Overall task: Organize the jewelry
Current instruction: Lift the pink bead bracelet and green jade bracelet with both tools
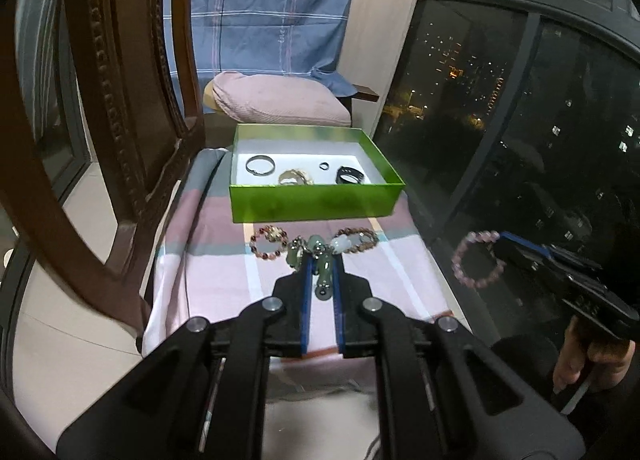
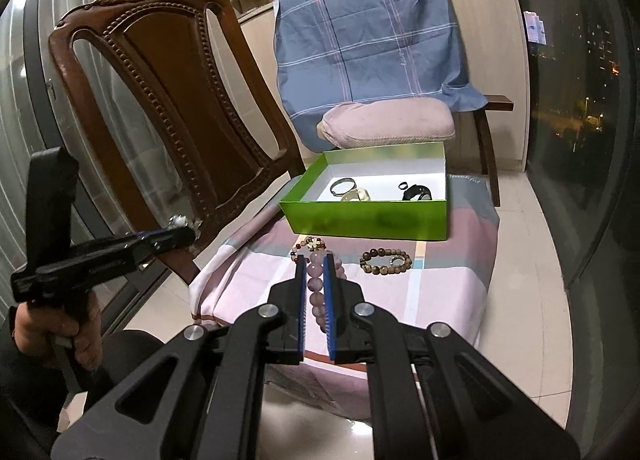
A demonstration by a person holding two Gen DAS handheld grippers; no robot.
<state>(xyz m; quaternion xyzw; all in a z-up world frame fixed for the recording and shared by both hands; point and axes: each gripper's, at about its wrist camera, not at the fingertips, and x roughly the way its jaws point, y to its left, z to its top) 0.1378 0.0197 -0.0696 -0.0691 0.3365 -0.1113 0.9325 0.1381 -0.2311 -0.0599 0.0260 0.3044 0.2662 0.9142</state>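
While I watch both wrist feeds, my left tongs [image 1: 322, 266] are clamped on a green jade-like bead bracelet [image 1: 322, 260], and my right tongs [image 2: 314, 272] are clamped on a pink round-bead bracelet [image 2: 316, 280]. Only the left view shows that pink loop hanging whole, off to the right of the left tongs. Ahead of both tongs sits a glossy green box [image 1: 312, 200] with a white inside, holding a metal bangle [image 1: 260, 165], a small ring [image 1: 324, 166] and a black band [image 1: 350, 175]. Between tongs and box, a dark red bracelet [image 1: 268, 242] and a brown wooden bracelet [image 2: 385, 261] lie on checked cloth [image 2: 440, 280]. The blue fabric [image 2: 372, 40] beyond the box reads "love".
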